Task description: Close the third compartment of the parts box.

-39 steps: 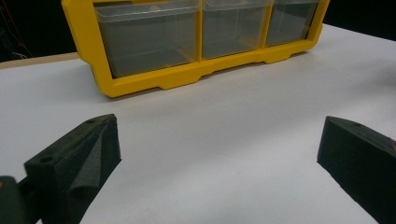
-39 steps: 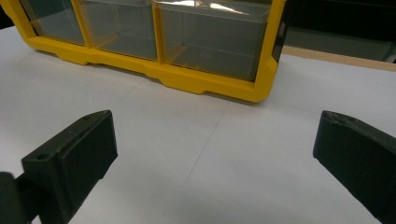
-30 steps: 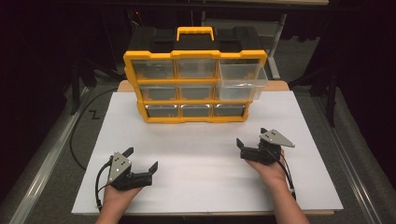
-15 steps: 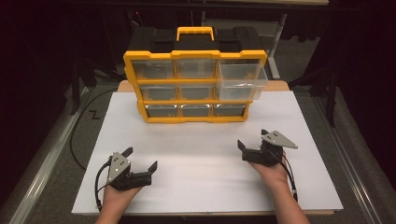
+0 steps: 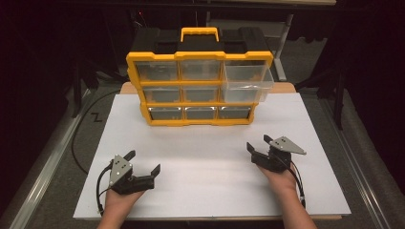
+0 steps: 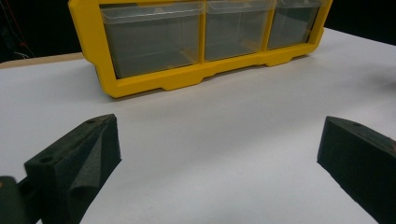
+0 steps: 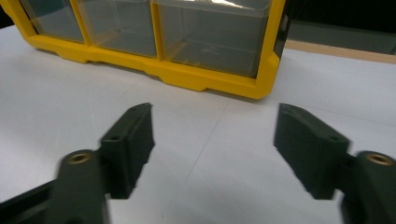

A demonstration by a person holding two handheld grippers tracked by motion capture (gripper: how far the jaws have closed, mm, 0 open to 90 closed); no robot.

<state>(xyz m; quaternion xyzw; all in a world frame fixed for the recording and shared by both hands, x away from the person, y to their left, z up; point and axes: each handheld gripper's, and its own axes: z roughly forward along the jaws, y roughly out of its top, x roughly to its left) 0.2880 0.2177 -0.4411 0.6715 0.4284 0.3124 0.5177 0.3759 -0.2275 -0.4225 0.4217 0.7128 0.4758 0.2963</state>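
Observation:
A yellow and black drawer cabinet (image 5: pixel 199 88) with clear drawers stands at the back of the white board; its top right drawer (image 5: pixel 246 83) is pulled partway out. My left gripper (image 5: pixel 143 162) rests near the front left, open and holding nothing. In the left gripper view its jaws (image 6: pixel 219 144) stand wide apart, facing the cabinet's bottom row (image 6: pixel 187 79). My right gripper (image 5: pixel 258 142) sits at the front right. Its jaws have just been closing and stand partly apart with nothing between them (image 7: pixel 212 135). Ahead of them is the cabinet's lower right corner (image 7: pixel 210 79).
The white board (image 5: pixel 210 191) covers the table and ends close to both hands at the front. A black cable (image 5: pixel 81 133) loops on the floor to the left. Dark floor and stands surround the table.
The right gripper's jaws have drawn closer together. Both hands stay where they were, and the left gripper's jaws are as wide as before.

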